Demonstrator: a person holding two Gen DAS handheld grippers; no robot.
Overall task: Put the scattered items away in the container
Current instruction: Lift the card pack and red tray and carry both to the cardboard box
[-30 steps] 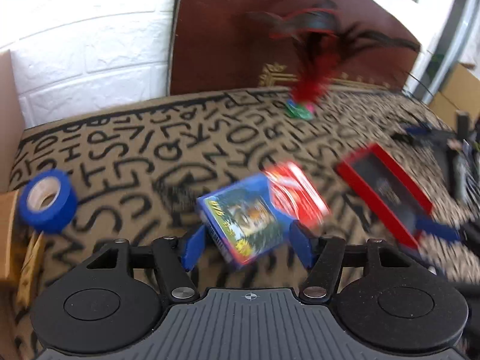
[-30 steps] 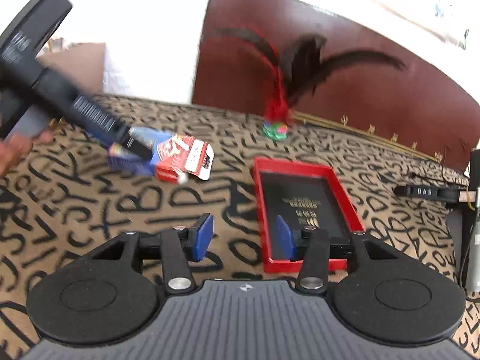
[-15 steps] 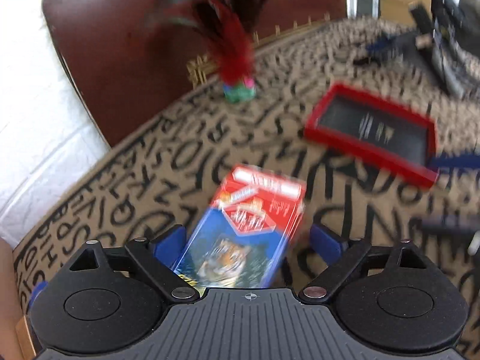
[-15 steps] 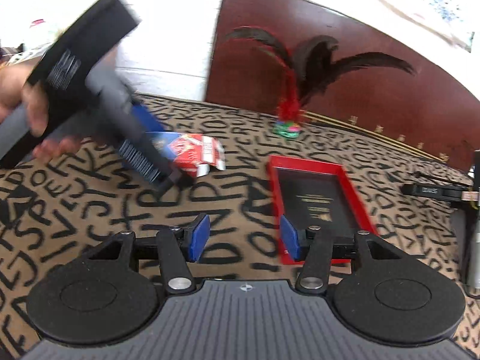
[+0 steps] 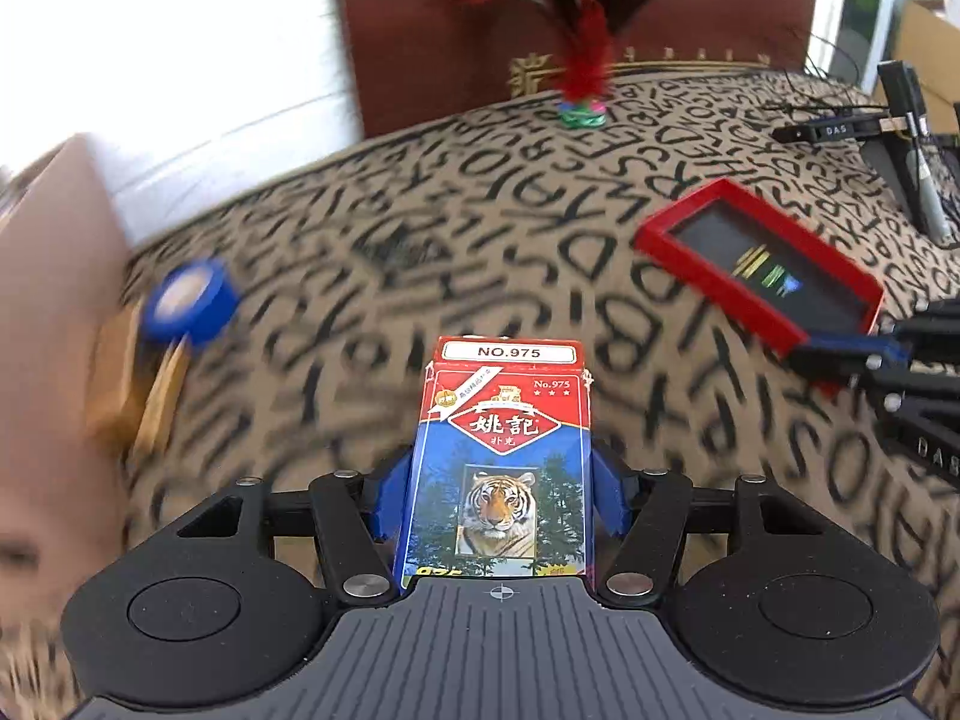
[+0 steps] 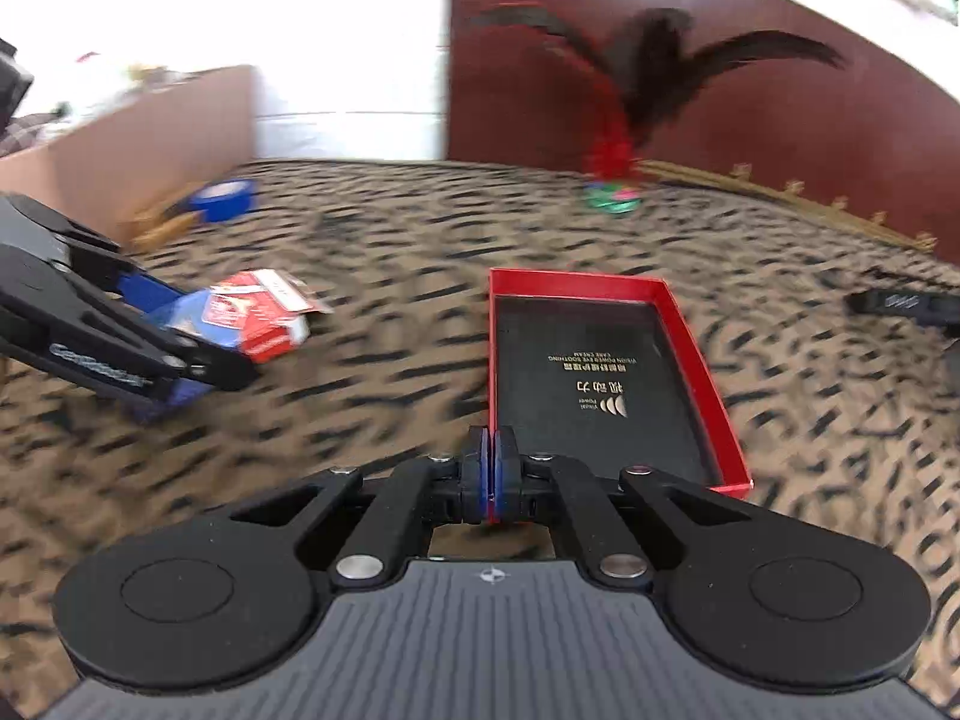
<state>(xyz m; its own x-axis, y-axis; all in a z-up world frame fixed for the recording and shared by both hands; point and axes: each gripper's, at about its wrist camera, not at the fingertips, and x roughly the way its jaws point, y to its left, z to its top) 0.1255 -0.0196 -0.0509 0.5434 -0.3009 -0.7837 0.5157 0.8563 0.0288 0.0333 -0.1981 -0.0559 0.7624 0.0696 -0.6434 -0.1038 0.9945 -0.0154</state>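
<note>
My left gripper is shut on a red and blue playing-card box with a tiger picture, held above the letter-patterned cloth; both also show in the right wrist view. My right gripper is shut on the near left wall of the red tray with a black floor. The tray also shows at the right of the left wrist view. A feather shuttlecock stands at the back of the table. A blue tape roll lies at the left.
A cardboard box stands at the left edge, with wooden pieces beside the tape. A brown chair back rises behind the table. Black tools and cables lie at the far right.
My left gripper turned and straightened the card box, now pointing ahead. My right gripper went from open to shut on the tray's wall.
</note>
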